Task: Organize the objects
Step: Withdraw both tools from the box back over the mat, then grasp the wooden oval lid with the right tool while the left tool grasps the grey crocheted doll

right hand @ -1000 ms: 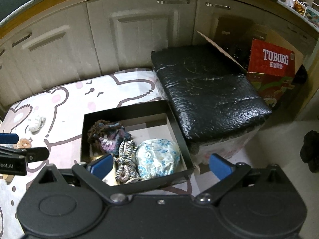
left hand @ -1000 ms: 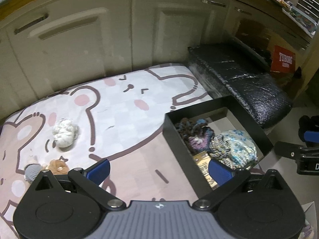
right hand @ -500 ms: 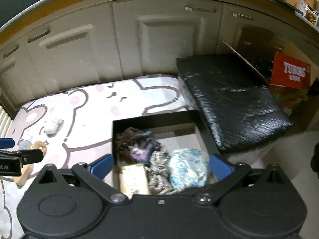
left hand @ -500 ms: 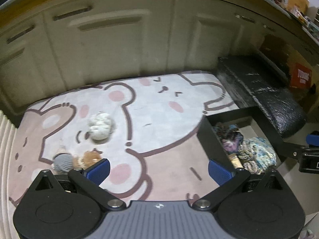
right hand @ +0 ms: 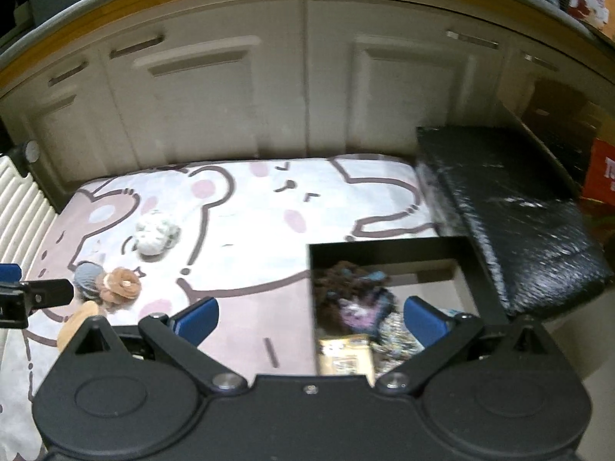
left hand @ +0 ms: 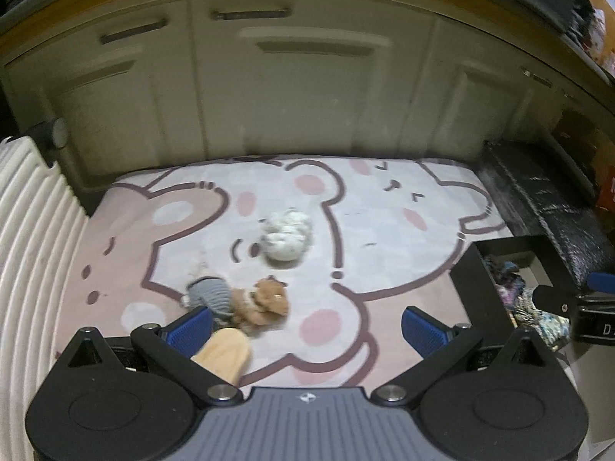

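Note:
On the bear-print mat (left hand: 376, 207) lie a white scrunchie (left hand: 286, 240), a grey scrunchie (left hand: 213, 294) and a brown scrunchie (left hand: 269, 299), with a tan wooden piece (left hand: 226, 351) just in front of them. My left gripper (left hand: 305, 326) hangs open above the mat, its left finger close to the grey scrunchie. A black box (right hand: 388, 249) on the mat's right holds several fabric items (right hand: 357, 299). My right gripper (right hand: 311, 317) is open over the box's left wall, empty. The white scrunchie (right hand: 155, 234) and brown scrunchie (right hand: 121, 282) also show in the right wrist view.
Cream cabinet doors (left hand: 307, 88) stand behind the mat. A white ribbed radiator (left hand: 27, 238) borders the left. A black wrapped block (right hand: 511, 207) sits right of the box, with a red carton (right hand: 601, 176) beyond it.
Both grippers have swung left across the mat. The scrunchies now sit near the centre of the left view and the box has slid to its right edge. Both grippers stay open.

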The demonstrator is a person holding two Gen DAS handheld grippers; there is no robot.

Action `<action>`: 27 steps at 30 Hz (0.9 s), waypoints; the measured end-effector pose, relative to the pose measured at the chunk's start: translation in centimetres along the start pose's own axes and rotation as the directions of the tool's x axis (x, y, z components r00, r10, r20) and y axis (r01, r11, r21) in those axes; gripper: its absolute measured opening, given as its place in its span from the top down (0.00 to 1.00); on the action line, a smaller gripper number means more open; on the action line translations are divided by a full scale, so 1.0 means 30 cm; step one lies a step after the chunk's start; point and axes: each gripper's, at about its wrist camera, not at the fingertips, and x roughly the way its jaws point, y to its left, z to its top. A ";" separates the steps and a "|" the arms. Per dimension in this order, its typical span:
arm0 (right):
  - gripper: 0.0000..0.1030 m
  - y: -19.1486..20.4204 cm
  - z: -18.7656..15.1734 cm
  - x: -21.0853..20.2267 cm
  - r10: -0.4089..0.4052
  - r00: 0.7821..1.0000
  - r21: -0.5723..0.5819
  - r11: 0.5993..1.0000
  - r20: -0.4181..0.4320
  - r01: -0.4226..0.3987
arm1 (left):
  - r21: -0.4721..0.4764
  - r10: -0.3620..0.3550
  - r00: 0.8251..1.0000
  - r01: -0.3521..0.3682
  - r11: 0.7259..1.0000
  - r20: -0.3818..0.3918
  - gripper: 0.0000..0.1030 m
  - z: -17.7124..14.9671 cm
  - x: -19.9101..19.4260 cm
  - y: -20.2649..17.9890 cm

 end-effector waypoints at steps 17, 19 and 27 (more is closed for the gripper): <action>0.00 0.261 0.028 0.047 0.157 0.986 -0.162 0.976 0.060 -0.146 | -0.061 0.097 0.995 -0.096 0.993 0.012 0.00 -0.030 0.002 0.207; 0.00 0.288 0.028 0.055 0.177 0.982 -0.185 0.969 0.064 -0.163 | -0.063 0.117 0.993 -0.116 0.991 0.013 0.00 -0.032 0.008 0.221; 0.00 0.371 0.020 0.099 0.305 0.950 -0.245 0.928 0.068 -0.281 | -0.078 0.162 0.986 -0.159 0.984 0.041 0.00 -0.031 0.018 0.285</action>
